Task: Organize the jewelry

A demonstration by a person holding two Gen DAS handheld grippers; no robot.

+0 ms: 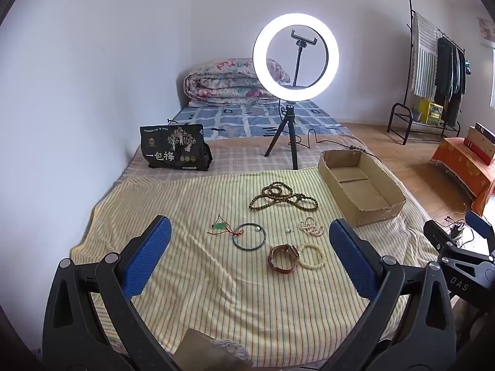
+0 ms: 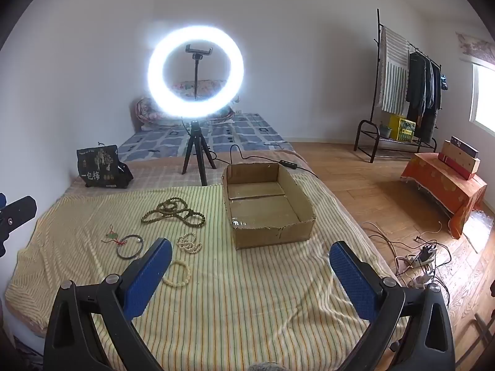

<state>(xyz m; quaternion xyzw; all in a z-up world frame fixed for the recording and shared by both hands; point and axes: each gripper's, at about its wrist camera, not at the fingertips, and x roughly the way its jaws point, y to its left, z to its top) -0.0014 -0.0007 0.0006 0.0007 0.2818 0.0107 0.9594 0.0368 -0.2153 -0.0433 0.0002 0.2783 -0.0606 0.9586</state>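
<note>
Left gripper [image 1: 250, 258]: I see black plastic arms, blue textured pads, silver pivot screws.
Right gripper [image 2: 250, 281]: I see the same build; white "DAS" lettering on its black body.

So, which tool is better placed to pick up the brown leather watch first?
Left tool: open, with the brown leather watch lying between its fingers. The right tool faces bare striped cloth.

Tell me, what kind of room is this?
Probably a bedroom at home: a folded floral quilt lies on a low mattress, and clothes hang on a rack. A ring light suggests filming.
</note>
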